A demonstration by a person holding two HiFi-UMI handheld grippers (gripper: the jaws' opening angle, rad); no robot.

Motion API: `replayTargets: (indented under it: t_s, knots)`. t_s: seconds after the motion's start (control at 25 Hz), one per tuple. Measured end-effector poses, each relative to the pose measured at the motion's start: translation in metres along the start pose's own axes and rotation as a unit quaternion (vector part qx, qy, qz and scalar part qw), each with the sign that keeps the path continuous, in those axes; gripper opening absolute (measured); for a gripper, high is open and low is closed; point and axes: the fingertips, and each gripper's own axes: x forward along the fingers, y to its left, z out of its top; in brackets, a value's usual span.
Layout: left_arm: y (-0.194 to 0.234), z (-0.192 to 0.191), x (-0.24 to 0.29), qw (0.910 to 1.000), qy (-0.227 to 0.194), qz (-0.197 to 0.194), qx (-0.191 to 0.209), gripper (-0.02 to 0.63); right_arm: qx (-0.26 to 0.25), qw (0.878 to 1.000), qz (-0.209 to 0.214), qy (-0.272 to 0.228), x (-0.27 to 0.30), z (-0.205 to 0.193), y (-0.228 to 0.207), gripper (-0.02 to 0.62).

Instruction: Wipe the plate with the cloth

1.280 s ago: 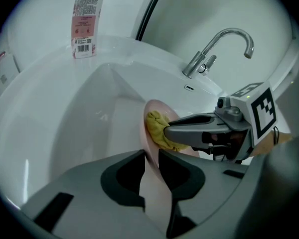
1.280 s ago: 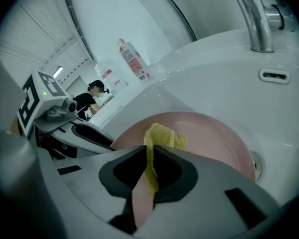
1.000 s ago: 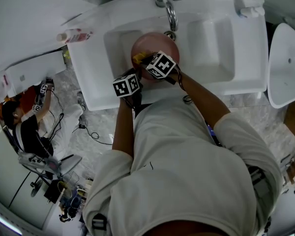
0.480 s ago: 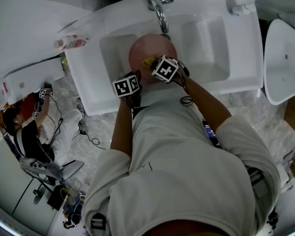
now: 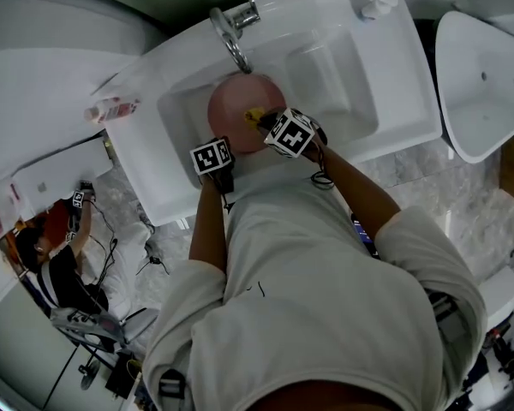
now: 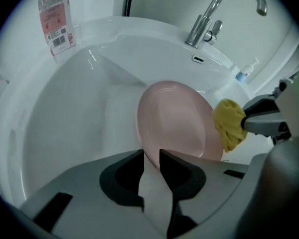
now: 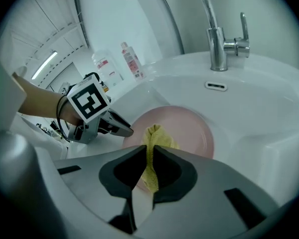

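A pink plate (image 5: 236, 111) (image 6: 177, 118) (image 7: 184, 128) is held tilted on edge inside the white sink (image 5: 180, 114). My left gripper (image 5: 216, 163) (image 6: 150, 159) is shut on the plate's near rim. The yellow cloth (image 7: 157, 138) (image 6: 228, 123) (image 5: 255, 116) sits pinched in my right gripper (image 5: 278, 127) (image 7: 150, 166), which is shut on it and presses it against the plate's face near its right edge. In the right gripper view the left gripper (image 7: 117, 126) shows at the plate's left rim.
A chrome tap (image 5: 231, 37) (image 6: 214, 14) (image 7: 219, 39) stands behind the sink over the plate. A bottle with a pink label (image 5: 111, 110) (image 6: 57, 19) lies at the sink's left edge. A second basin (image 5: 334, 67) is at the right, and a soap dispenser (image 5: 375, 2) behind it.
The head view has swung, so the sink sits higher and more tilted. The right gripper with the cloth has slid across the plate's face toward its right side; the left still holds the rim.
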Motion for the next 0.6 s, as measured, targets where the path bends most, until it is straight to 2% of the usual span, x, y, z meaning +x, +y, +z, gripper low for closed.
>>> replayTargets:
  t_s: [0.12,0.24,0.4,0.6]
  knots:
    - [0.003,0.004,-0.006,0.9994,-0.002,0.029,0.021,0.109,-0.001,0.999,-0.016,-0.027,-0.020,0.004,-0.008,0.041]
    - [-0.003,0.012,-0.020,0.9985,-0.026,0.039,0.029,0.109,0.002,0.998,-0.030,-0.056,-0.037,0.007,-0.016,0.041]
    - [-0.035,0.030,-0.049,0.9954,-0.085,0.021,0.037,0.057,0.016,0.996,-0.046,-0.077,-0.060,0.005,-0.026,0.041]
    - [-0.086,0.047,-0.077,0.9872,-0.148,-0.033,0.050,0.029,0.028,0.993,-0.061,-0.095,-0.077,0.009,-0.031,0.041]
